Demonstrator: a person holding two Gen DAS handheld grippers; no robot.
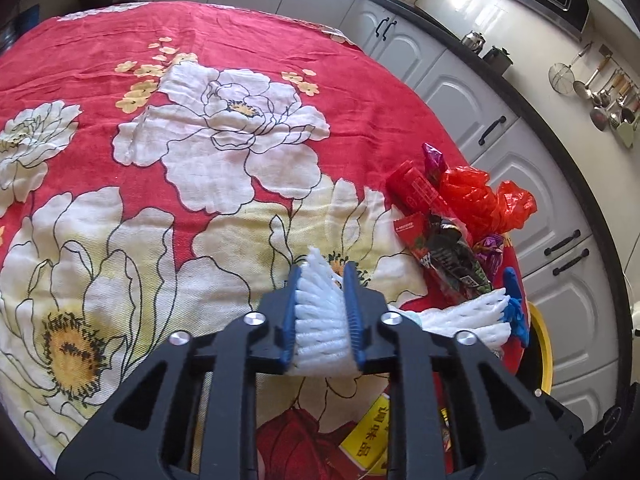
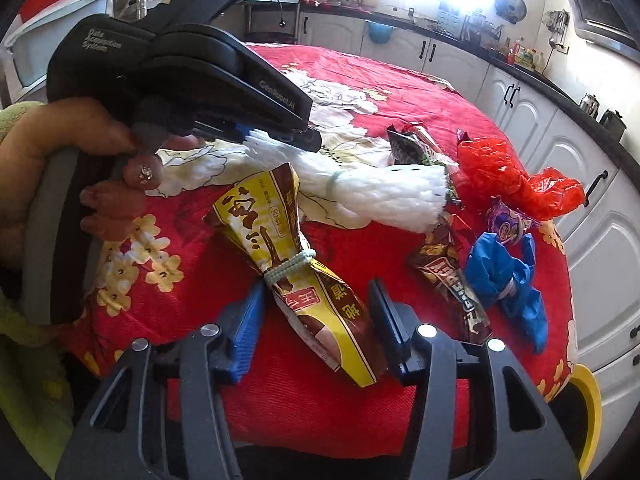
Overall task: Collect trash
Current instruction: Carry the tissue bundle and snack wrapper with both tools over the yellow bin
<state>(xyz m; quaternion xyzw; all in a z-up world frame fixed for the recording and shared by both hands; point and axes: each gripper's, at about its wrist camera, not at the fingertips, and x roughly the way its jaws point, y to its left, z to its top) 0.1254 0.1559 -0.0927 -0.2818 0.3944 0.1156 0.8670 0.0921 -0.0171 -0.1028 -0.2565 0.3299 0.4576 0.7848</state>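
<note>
Trash lies scattered on the tabletop (image 1: 120, 60). Left gripper (image 1: 322, 280) fingers pinch the white foam net (image 1: 320, 312); right gripper (image 2: 316, 312) fingers stand half-open around the yellow wrapper (image 2: 320, 312), not visibly pressing. Springy foam could slip; the slick wrapper might squirt out.

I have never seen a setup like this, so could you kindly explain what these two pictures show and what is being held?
No robot here: a person holds a black two-finger gripper in each hand, each with a fisheye camera looking along its fingers. The left view shows the left gripper shut on a white foam fruit net. The right view shows the right gripper around a yellow-and-brown snack bag tied with a band; its blue pads do not visibly press it. The person's hand holding the left gripper appears there too. On the red flowered tablecloth also lie a crumpled red plastic bag, a crumpled blue plastic piece and a brown snack wrapper.
</note>
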